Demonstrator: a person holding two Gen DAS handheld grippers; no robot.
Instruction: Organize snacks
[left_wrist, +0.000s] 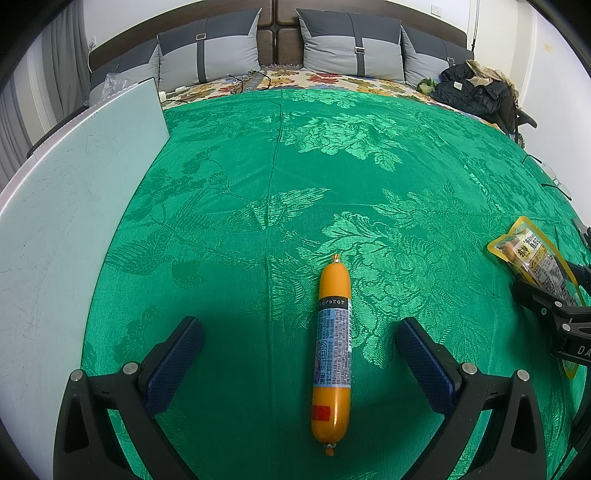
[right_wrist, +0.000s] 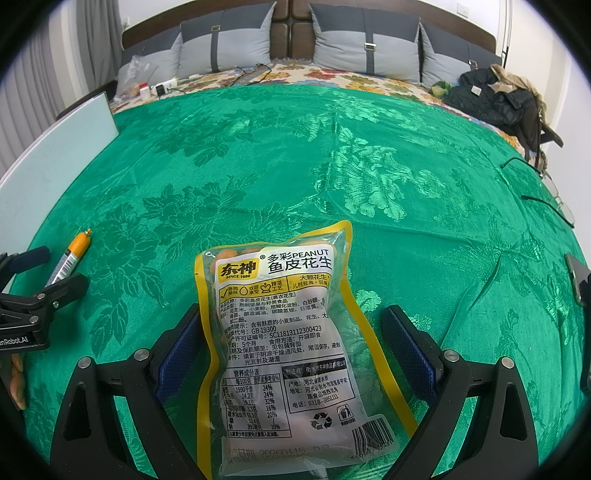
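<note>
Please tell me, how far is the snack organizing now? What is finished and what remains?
Nothing looks finished yet. The sausage stick lies on the green bedspread between the open fingers of the left gripper. The peanut packet lies flat between the open fingers of the right gripper. Neither is gripped. Left to do: close on each snack and carry it off; the pictures show no obvious container.

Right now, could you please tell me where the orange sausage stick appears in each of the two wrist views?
Left wrist view: the orange sausage stick lies lengthwise on the green bedspread, low and centre, between the open left claw fingers.
Right wrist view: the sausage stick is at the left edge, small, beside the left claw.
Shared landmark: the pale board at the bedspread's left side.
</note>
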